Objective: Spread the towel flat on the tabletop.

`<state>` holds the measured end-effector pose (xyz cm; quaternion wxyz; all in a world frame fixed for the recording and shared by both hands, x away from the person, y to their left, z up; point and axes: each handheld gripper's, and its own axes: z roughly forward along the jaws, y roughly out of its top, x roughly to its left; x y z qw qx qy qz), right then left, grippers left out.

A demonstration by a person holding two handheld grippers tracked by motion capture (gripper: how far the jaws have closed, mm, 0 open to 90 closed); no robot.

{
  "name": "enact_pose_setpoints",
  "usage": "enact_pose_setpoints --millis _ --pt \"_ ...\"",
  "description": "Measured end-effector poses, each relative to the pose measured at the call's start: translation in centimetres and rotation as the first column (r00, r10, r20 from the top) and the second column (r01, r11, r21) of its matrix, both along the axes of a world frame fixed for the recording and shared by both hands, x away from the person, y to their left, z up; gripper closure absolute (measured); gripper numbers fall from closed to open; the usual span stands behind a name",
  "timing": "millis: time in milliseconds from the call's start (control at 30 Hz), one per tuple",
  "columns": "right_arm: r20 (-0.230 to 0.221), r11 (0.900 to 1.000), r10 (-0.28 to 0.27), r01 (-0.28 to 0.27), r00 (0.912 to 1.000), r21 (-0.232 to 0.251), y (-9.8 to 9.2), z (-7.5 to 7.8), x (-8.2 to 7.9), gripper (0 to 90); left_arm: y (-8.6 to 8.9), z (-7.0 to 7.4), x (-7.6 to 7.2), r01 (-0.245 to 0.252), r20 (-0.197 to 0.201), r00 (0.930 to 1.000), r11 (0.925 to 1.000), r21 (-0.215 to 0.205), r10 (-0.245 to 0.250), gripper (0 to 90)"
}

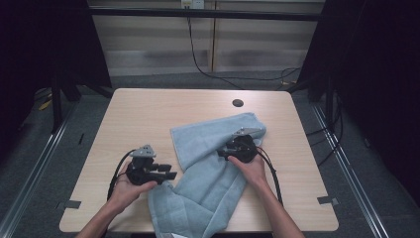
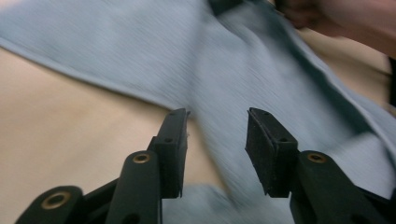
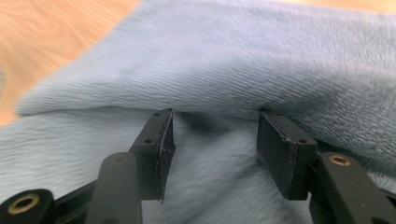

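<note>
Pale blue towel (image 1: 213, 163) at frame centre, plain, finely ribbed in its weave. Light wood-grain bench (image 1: 143, 119) beneath, with one small dark round hole (image 1: 237, 103) at upper right. Black left tool (image 1: 166, 173) and black right tool (image 1: 225, 151), each topped with a grey plate.

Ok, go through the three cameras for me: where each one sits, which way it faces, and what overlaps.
High view: above the person's side, facing forward and down on the table; both forearms, left gripper and right gripper show.
Left gripper view: rides the left gripper, facing the blue towel edge; its open jaws show.
Right gripper view: rides the right gripper, close on a towel fold; its open jaws show.
Shared: all three show the towel and the table.
</note>
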<state>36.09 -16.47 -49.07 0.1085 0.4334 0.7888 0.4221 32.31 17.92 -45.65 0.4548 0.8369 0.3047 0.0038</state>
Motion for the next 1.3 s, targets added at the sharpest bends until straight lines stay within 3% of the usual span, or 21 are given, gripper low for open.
enact_pose_setpoints --millis 67,100,133,300,333,367,433,467,500,600,633,733,767,867,900,967,1067,1100,1300 --pt "-0.001 0.999 0.031 -0.031 0.9995 0.036 0.0 0.6 -1.1 46.5 -0.2 -0.1 0.7 -0.007 -0.011 0.9999 1.0 -0.006 0.007 54.4" --pt "-0.003 0.998 0.044 -0.044 0.999 0.034 0.0 0.8 -1.6 46.0 -1.0 -0.8 1.8 -0.012 -0.022 0.9997 0.9997 0.023 0.013 54.0" --pt "-0.003 0.998 0.044 -0.044 0.999 0.034 0.0 0.8 -1.6 46.0 -1.0 -0.8 1.8 -0.012 -0.022 0.9997 0.9997 0.023 0.013 53.5" --pt "-0.041 0.996 0.086 -0.087 0.9955 -0.017 0.6 -0.4 -3.6 43.4 -2.7 -2.8 3.5 0.011 -0.055 0.9984 0.999 0.044 -0.009 46.4" --pt "-0.061 0.996 0.089 -0.091 0.9942 -0.026 1.0 -1.2 -3.7 42.6 -3.6 -3.4 3.7 0.018 -0.053 0.9985 0.9959 0.089 -0.013 43.8" --pt "-0.061 0.996 0.089 -0.091 0.9942 -0.026 1.0 -1.2 -3.7 42.6 -3.6 -3.4 3.7 0.018 -0.053 0.9985 0.9959 0.089 -0.013 41.3" --pt "-0.036 0.996 0.091 -0.091 0.9952 -0.008 1.4 -1.7 -3.7 42.5 -4.3 -3.7 3.8 0.015 -0.049 0.9988 0.9912 0.131 -0.009 40.7" --pt "-0.043 0.996 0.088 -0.089 0.9952 -0.011 1.6 -1.6 -3.7 42.5 -4.6 -3.9 3.8 0.007 -0.041 0.9992 0.9895 0.144 -0.001 54.1" --pt "-0.044 0.995 0.095 -0.096 0.9945 -0.019 1.7 -1.6 -3.6 42.1 -4.8 -3.9 3.7 0.017 -0.029 0.9995 0.9857 0.168 -0.013 54.1" --pt "-0.055 0.994 0.106 -0.108 0.9928 -0.033 1.9 -1.2 -4.2 39.8 -4.3 -3.3 3.5 0.02 -0.023 0.9996 0.9901 0.139 -0.017 84.3" --pt "-0.055 0.994 0.106 -0.108 0.9928 -0.033 1.9 -1.2 -4.2 39.8 -3.9 -3.0 3.6 0.03 -0.037 0.999 0.9925 0.119 -0.025 84.3" --pt "-0.043 0.991 0.131 -0.132 0.9905 -0.032 1.5 -0.2 -6.3 40.9 -1.5 -1.6 3.8 -0.023 -0.022 0.9995 0.998 0.058 0.024 84.7" --pt "-0.043 0.991 0.131 -0.132 0.9905 -0.032 1.5 -0.2 -6.3 40.9 -1.5 -1.6 3.8 -0.023 -0.022 0.9995 0.998 0.058 0.024 84.8" --pt "-0.036 0.991 0.119 -0.121 0.9922 -0.058 0.4 0.1 -8.3 42.2 0.2 -0.7 4.2 -0.061 -0.014 0.998 0.9975 0.035 0.061 84.9" --pt "-0.045 0.99 0.101 -0.105 0.9939 -0.097 -0.4 -0.3 -9.1 42.7 0.6 -0.6 4.3 -0.07 -0.017 0.9974 0.9972 0.028 0.07 85.0" --pt "-0.059 0.988 0.092 -0.099 0.994 -0.117 -0.9 -0.5 -9.3 42.9 1.3 -0.5 4.5 -0.098 -0.013 0.995 0.9949 0.022 0.099 85.1" --pt "-0.046 0.985 0.066 -0.072 0.9967 -0.157 -2.6 -0.7 -9.7 48.7 2.0 -0.4 4.8 -0.126 -0.006 0.9919 0.9917 0.023 0.127 85.1" --pt "-0.037 0.982 0.062 -0.068 0.9974 -0.177 -2.9 -0.7 -9.8 49.0 2.7 -0.2 5.0 -0.15 -0.006 0.9887 0.9887 0.006 0.15 85.2" --pt "-0.024 0.978 0.033 -0.037 0.9992 -0.204 -5.4 -0.7 -10.2 49.3 4.3 0.1 5.2 -0.193 0.001 0.9811 0.981 -0.012 0.193 85.6"
